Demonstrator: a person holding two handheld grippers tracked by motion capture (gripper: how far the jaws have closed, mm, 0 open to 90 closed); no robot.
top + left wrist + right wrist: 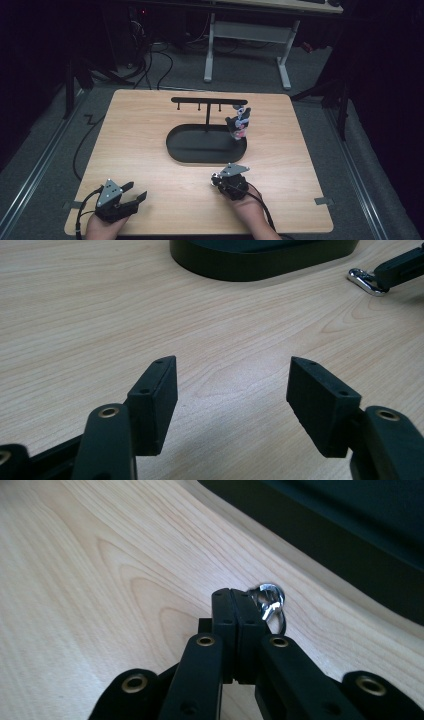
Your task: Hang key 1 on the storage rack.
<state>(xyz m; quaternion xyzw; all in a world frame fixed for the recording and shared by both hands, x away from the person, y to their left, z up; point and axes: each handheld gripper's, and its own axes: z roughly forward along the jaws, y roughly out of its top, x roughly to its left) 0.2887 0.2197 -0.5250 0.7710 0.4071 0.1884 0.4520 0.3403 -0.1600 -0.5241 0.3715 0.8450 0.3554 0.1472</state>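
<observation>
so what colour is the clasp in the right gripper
Shiny silver metal clasp, pinched by the right gripper; best in the right gripper view.

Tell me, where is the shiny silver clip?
The silver clip sits at the tips of the shut right gripper, just above the wooden table, near the front edge of the black stand base.

Past the tips of the closed right gripper (235, 597), a silvery metal clasp (268, 600) peeks out, most of it hidden behind the fingers (223, 625) (what it belongs to cannot be told). Beyond it, the dark stand base (350, 540) is cut off by the frame's top and right edges and is blurred.
</observation>
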